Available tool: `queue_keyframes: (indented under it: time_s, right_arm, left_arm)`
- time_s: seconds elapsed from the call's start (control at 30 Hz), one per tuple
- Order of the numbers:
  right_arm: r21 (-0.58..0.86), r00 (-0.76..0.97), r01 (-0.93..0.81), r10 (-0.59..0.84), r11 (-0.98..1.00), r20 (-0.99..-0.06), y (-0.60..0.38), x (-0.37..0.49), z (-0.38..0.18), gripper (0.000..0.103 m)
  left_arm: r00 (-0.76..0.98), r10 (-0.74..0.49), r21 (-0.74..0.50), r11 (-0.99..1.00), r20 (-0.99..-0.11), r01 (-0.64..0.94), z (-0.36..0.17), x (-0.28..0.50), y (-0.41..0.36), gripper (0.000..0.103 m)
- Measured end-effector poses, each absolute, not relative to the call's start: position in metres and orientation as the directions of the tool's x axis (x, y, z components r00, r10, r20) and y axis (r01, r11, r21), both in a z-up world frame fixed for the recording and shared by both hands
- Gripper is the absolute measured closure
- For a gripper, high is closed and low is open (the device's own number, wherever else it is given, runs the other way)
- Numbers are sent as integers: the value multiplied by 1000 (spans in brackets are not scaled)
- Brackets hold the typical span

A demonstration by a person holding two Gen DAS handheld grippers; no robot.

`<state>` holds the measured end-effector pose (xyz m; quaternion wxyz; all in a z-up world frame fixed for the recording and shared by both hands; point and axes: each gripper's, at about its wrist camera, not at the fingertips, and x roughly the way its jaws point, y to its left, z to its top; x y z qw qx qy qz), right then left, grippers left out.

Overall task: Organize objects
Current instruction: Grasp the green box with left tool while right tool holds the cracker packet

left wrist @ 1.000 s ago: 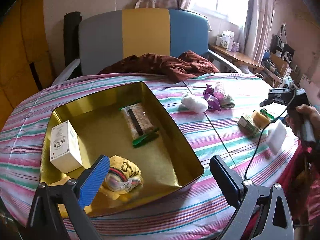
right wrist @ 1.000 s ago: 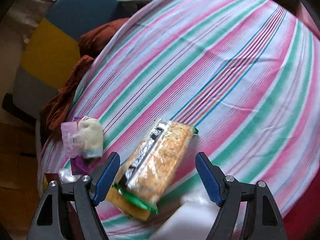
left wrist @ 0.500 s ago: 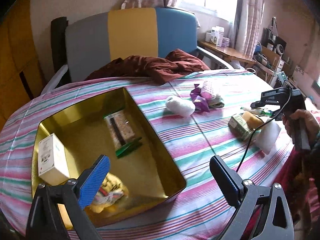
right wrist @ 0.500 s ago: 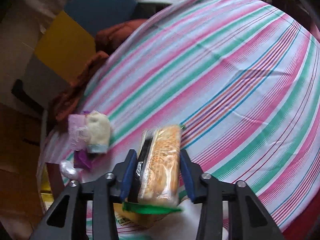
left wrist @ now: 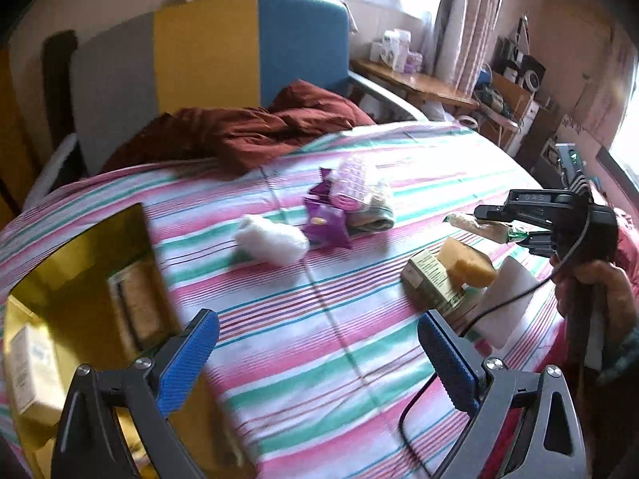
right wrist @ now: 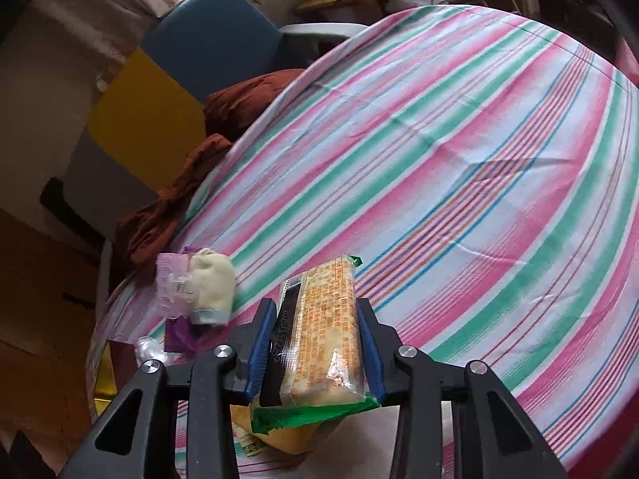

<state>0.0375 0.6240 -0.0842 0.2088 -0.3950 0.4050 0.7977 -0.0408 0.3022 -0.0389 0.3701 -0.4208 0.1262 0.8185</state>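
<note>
A: Biggest first. What carries everything?
B: Your table (left wrist: pixel 359 359), round, under a pink, green and white striped cloth. A chair (left wrist: pixel 207 44) with grey, yellow and blue panels stands behind it, a rust-brown cloth (left wrist: pixel 255 127) bunched at the far edge.

A: Next?
B: Gold tray (left wrist: pixel 80 255) at the left in your left view, blurred. A white box (left wrist: pixel 30 371) sits in its near corner, a wrapped bar (left wrist: pixel 137 307) further in.

A: Your left tongs?
B: Left tongs (left wrist: pixel 319 363) are spread wide, nothing between the blue pads, hanging over bare cloth just right of the tray.

A: Right tongs?
B: Right tongs (right wrist: pixel 315 353) have just been closing and now pinch the cracker packet (right wrist: pixel 323 331) by its long sides. Packet is clear wrap with a green end, raised off the cloth. From the left view you see it (left wrist: pixel 475 225) sticking out of the black tool, your hand (left wrist: pixel 595 291) on the handle below.

A: Loose stuff on the table?
B: Under the right tongs: a green-printed box (left wrist: pixel 431 279) with a yellow sponge-like piece (left wrist: pixel 467 261) on it, a white block (left wrist: pixel 507 303) just beside. Mid-table: a white fluffy wad (left wrist: pixel 271 237), touching a purple packet (left wrist: pixel 325 225), then a pink blister pack (left wrist: pixel 351 179) lying on a folded pale cloth (left wrist: pixel 375 211).
</note>
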Motion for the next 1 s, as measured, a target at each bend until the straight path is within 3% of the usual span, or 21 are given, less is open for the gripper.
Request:
queue_keyframes:
  time_s: [0.33,0.7,1.0]
  right_arm:
    - [455,-551,-655,-32,-603,-834,626,31,-96,63]
    - [452,-525,-655,-65,-606,-849,628,26,-103,61]
    - [471,-536,-662,-71,-583,-841,633,28,-103,47]
  left_arm:
    - [-182,480,-175,-607,-858,-776,-80,-52,392,20]
    - [-86,477,-197,-511,-874,-836,-109,-27,443,17]
    - [-28,521,-316,-560,-853,-766,-115,-51,420,17]
